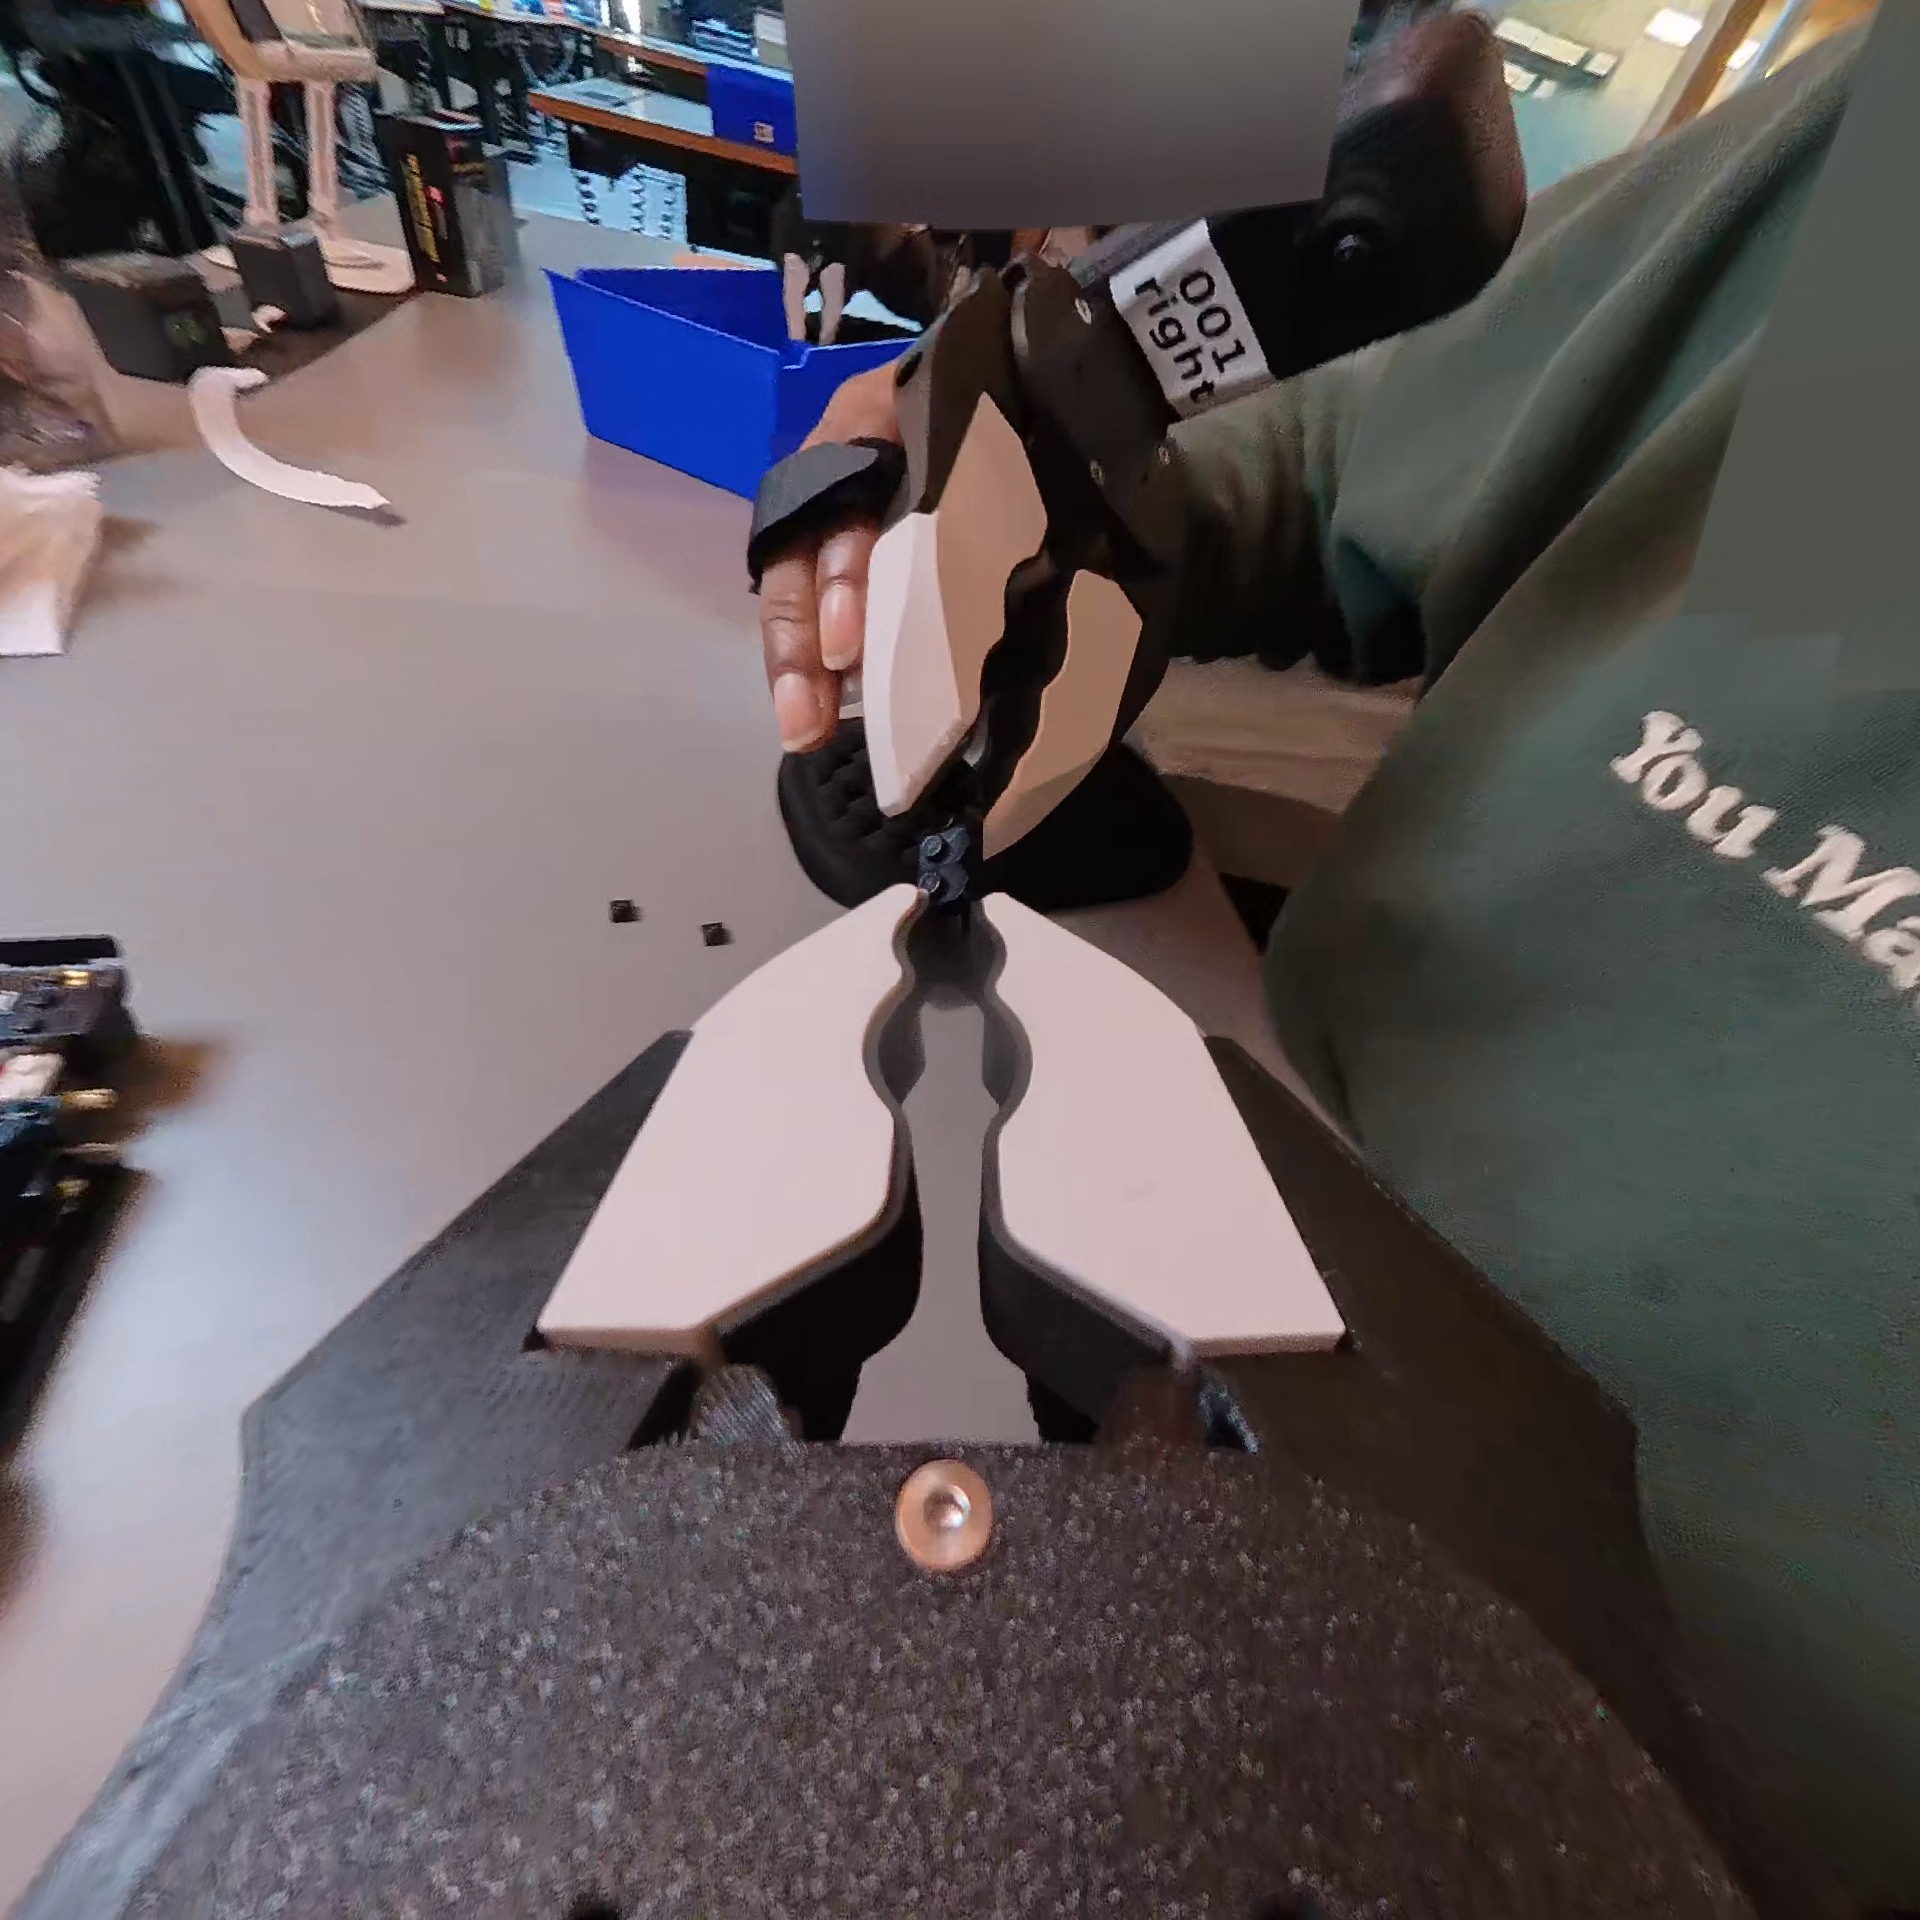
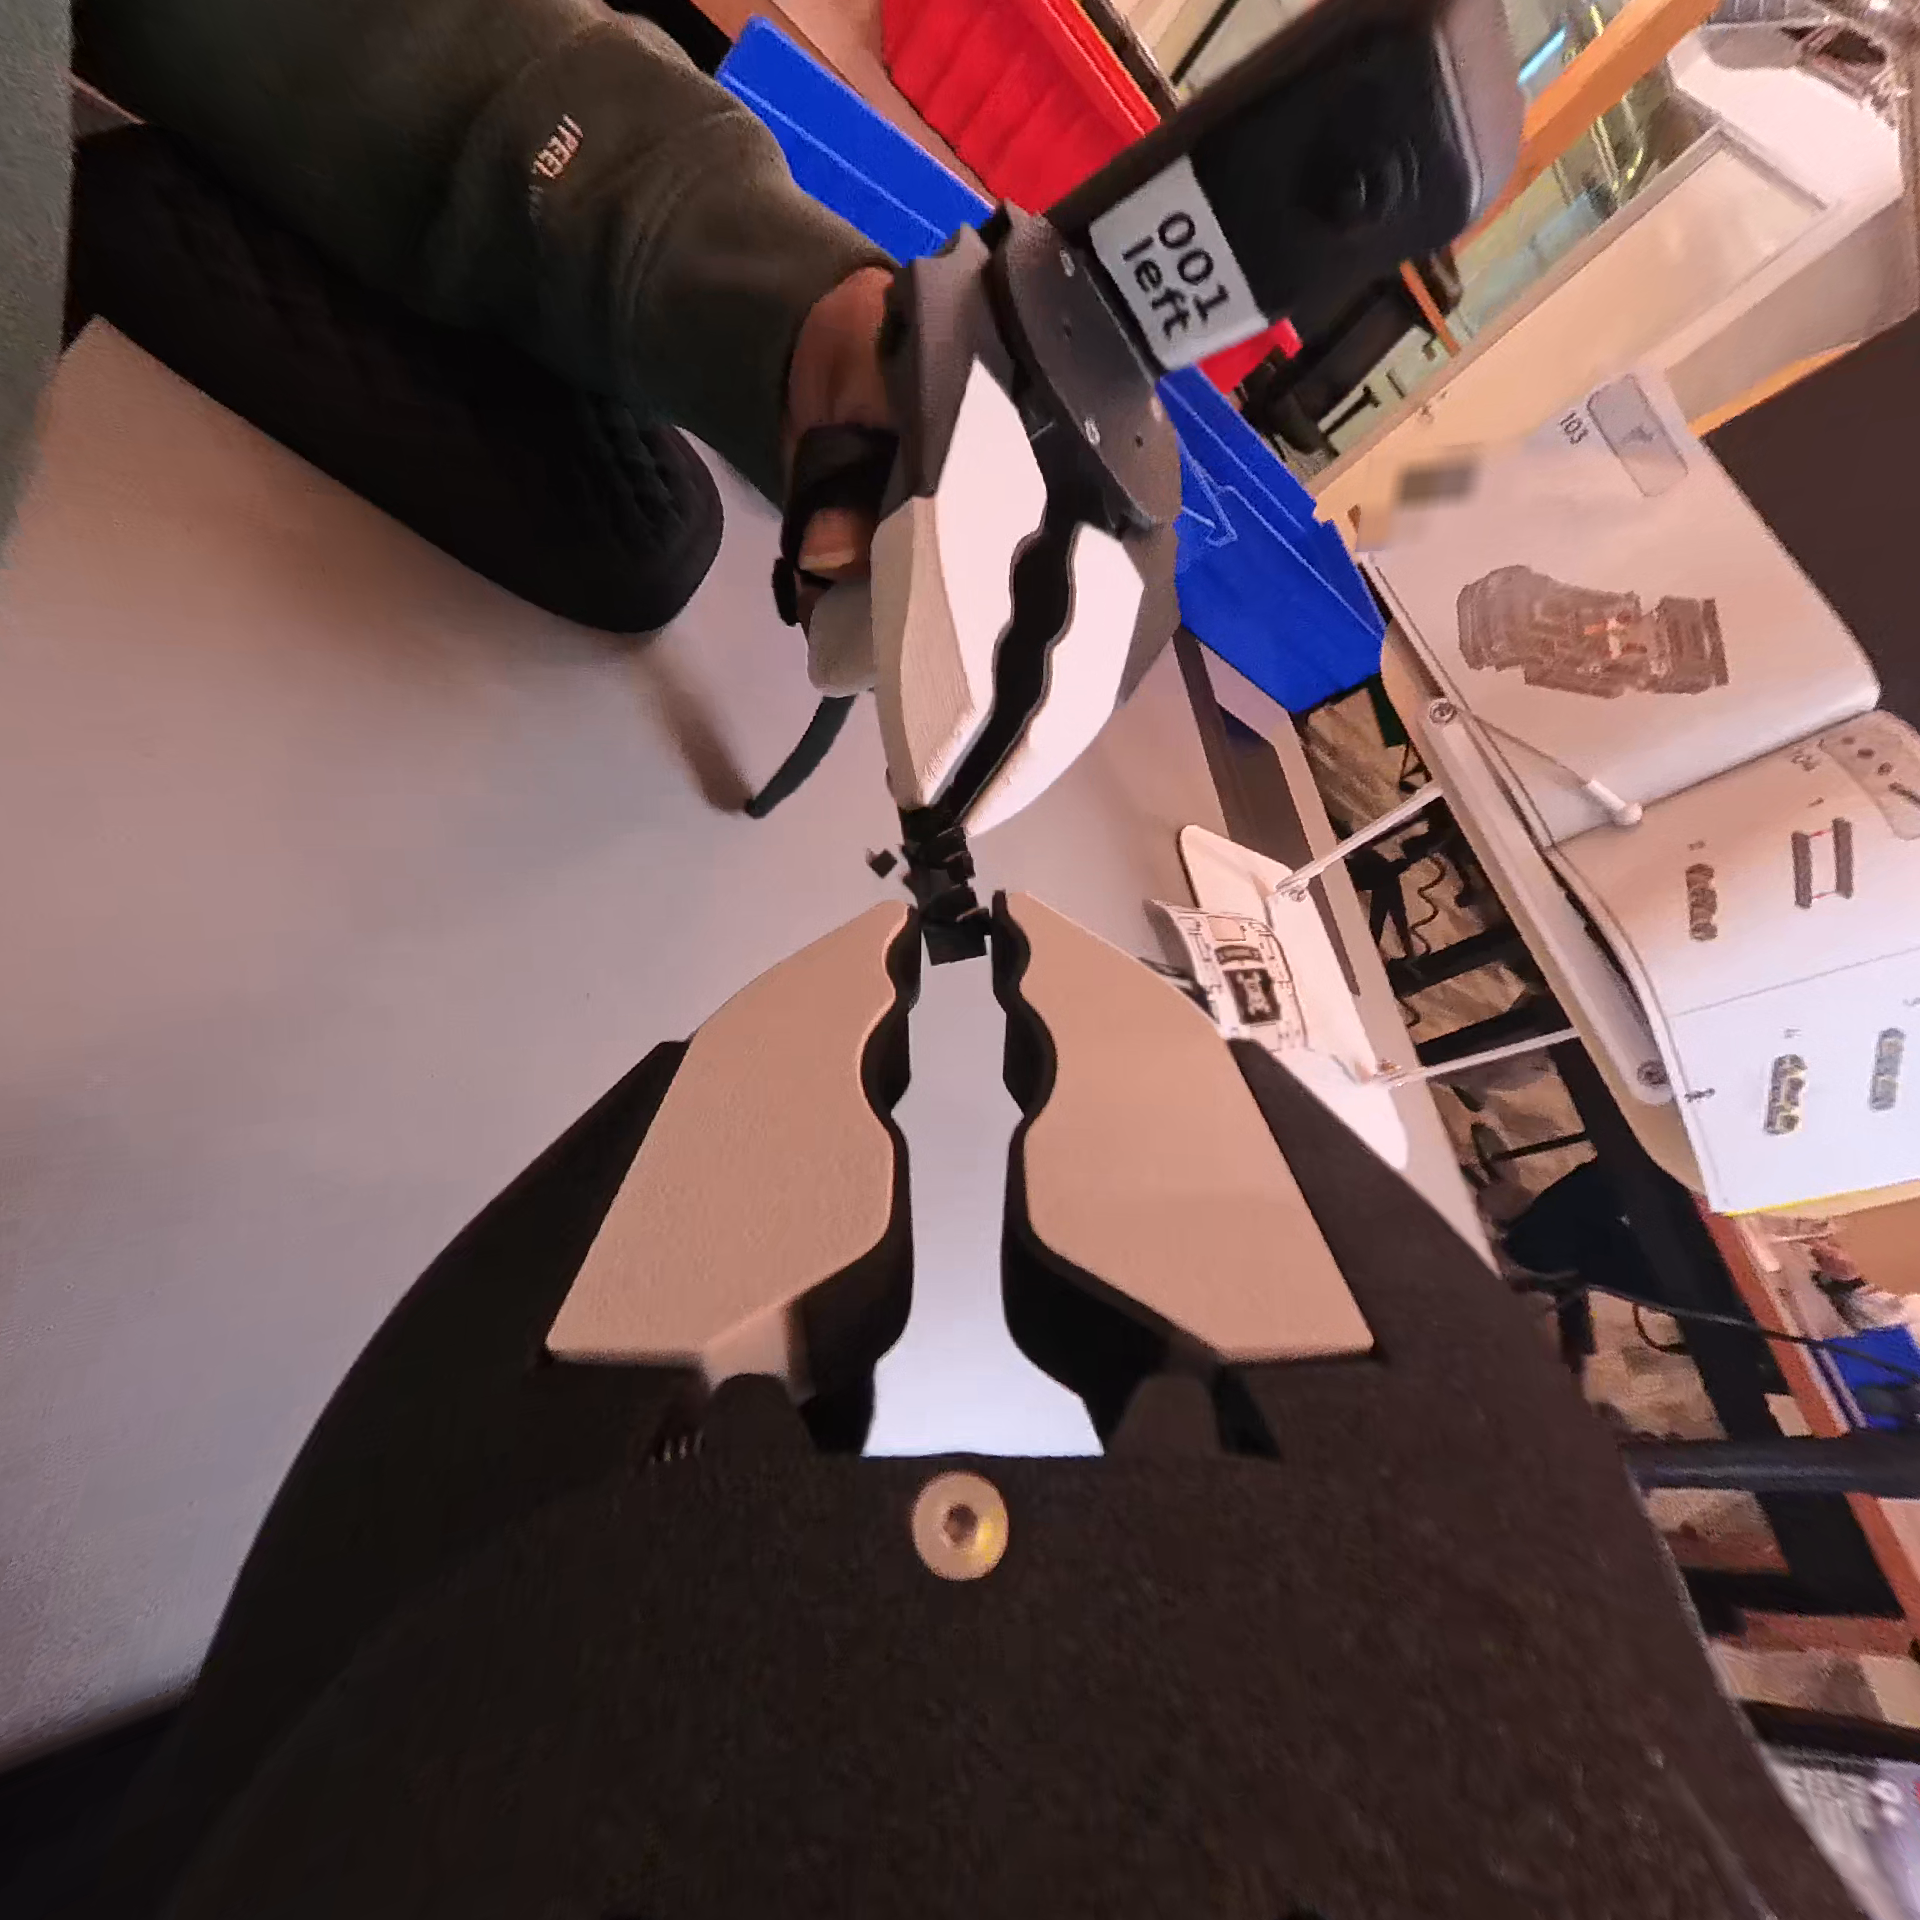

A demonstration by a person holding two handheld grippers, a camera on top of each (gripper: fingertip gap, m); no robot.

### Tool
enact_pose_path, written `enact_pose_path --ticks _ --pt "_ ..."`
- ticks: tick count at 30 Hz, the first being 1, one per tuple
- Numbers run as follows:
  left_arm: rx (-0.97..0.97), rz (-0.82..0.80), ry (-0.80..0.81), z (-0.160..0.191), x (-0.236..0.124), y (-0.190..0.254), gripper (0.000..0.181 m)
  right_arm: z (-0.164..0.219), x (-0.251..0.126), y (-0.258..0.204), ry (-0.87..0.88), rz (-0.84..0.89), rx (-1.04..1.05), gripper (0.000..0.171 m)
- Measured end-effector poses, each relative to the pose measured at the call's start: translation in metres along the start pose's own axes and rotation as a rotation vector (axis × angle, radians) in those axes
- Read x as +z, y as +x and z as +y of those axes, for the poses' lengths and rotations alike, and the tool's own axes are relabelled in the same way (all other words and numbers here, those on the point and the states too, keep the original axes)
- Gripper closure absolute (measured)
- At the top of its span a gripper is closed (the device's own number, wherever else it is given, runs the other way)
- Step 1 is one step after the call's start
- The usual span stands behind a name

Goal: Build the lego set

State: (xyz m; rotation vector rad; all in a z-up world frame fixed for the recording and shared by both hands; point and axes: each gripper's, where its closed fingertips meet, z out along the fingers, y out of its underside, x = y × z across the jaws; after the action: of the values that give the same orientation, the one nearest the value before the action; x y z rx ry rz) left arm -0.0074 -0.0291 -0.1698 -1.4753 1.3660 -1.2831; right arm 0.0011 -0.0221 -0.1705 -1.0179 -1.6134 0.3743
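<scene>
Mid-join step, held in air above grey table (image 1: pixel 312 727). Left gripper (image 1: pixel 951 899) pinched narrow on small black lego piece (image 1: pixel 943 885); right gripper (image 2: pixel 956 925) clamped narrow on second black piece (image 2: pixel 951 935), tip to tip. Next: probably aligning studs, pressing together squarely. Two loose black bits (image 1: pixel 623 912) lay nearby.

Two loose bricks (image 1: pixel 665 923) on table (image 1: pixel 416 790), bin (image 1: pixel 675 384) behind

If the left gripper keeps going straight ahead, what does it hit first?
Almost at once, the right gripper: its tips face the left gripper across the small black lego pieces both seem to pinch.
</scene>
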Motion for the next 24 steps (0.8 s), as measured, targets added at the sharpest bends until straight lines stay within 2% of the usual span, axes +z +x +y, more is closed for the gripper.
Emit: enact_pose_path --ticks 4,7,10,15,18,21,24 --pt "0.034 -0.035 -0.015 0.004 0.000 -0.001 0.173 0.003 0.003 -0.002 0.016 -0.004 0.001 0.159" --pt "0.019 -0.039 -0.020 0.009 -0.003 -0.005 0.150 0.004 0.005 0.001 0.016 0.007 -0.005 0.159" --pt "0.085 -0.077 -0.014 0.009 -0.005 -0.007 0.154 0.004 0.006 0.006 0.030 0.006 0.045 0.159" --pt "0.285 -0.255 -0.065 0.006 -0.007 -0.020 0.168 0.004 0.005 0.013 0.068 -0.024 0.200 0.159" --pt "0.353 -0.312 -0.115 0.006 -0.008 -0.022 0.168 0.005 0.006 0.014 0.081 -0.058 0.312 0.158" --pt "0.361 -0.324 -0.151 0.009 -0.007 -0.023 0.168 0.006 0.006 0.013 0.080 -0.075 0.361 0.158" --pt "0.282 -0.269 -0.109 0.010 -0.006 -0.020 0.168 0.005 0.006 0.011 0.076 -0.080 0.348 0.159"
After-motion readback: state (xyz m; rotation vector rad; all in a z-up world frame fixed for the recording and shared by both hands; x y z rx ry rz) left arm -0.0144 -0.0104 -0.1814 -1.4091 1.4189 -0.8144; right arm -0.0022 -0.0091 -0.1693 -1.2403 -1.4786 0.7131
